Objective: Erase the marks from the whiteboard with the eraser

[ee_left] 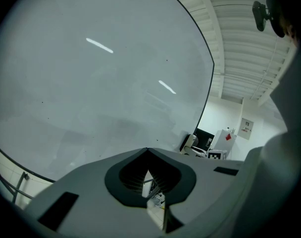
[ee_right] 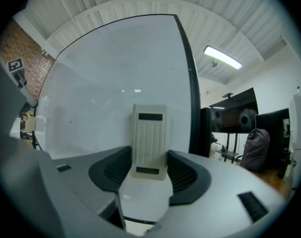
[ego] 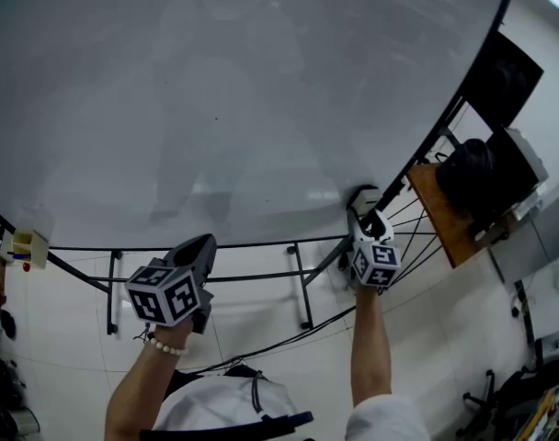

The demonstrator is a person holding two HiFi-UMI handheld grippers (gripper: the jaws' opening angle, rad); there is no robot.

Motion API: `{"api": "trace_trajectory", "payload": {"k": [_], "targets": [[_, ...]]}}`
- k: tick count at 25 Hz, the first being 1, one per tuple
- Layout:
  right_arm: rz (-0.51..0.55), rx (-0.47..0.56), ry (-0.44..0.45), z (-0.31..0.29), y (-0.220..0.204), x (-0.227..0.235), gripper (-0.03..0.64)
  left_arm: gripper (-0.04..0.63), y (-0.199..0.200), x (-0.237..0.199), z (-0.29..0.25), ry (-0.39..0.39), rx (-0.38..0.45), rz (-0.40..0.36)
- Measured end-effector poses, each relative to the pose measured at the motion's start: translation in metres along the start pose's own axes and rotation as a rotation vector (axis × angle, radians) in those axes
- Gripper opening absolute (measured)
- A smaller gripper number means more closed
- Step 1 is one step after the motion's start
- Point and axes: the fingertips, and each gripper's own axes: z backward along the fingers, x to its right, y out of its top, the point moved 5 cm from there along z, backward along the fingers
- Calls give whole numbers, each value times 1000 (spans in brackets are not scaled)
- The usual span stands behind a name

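2 grippers show in our head view, both below the whiteboard (ego: 215,90), which fills everything from 9 o'clock round to 3 o'clock. Our right gripper (ego: 365,214) sits at about 4 o'clock and is clenched on the eraser (ego: 362,195). The right gripper view shows this plainly: the pale ribbed eraser stands upright between the 2 dark pads, 1 pad against each long side. The eraser lies at the board's bottom edge, near its lower right corner. Whether its face presses on the surface we cannot tell.

Our left gripper (ego: 199,251) hangs at 7 o'clock, just under the board's lower rim and well apart from the eraser. In its own view the jaws meet at their tips with nothing between them (only a sliver of floor shows through the gap behind the tips).

The board looks pale grey, with faint smears and a few tiny specks. The black stand frame (ego: 300,278) runs beneath it at 6 o'clock. In the right gripper view a backpack (ee_right: 257,148) rests at 3 o'clock, beside a dark monitor (ee_right: 234,114).
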Motion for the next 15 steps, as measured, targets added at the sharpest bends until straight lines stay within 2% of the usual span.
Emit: {"api": "trace_trajectory", "payload": {"k": [6, 15], "targets": [[-2, -33, -62, 3, -12, 41, 253, -12, -4, -7, 6, 16, -9, 22], [19, -112, -84, -6, -67, 55, 252, -12, -13, -25, 5, 55, -23, 52]]}}
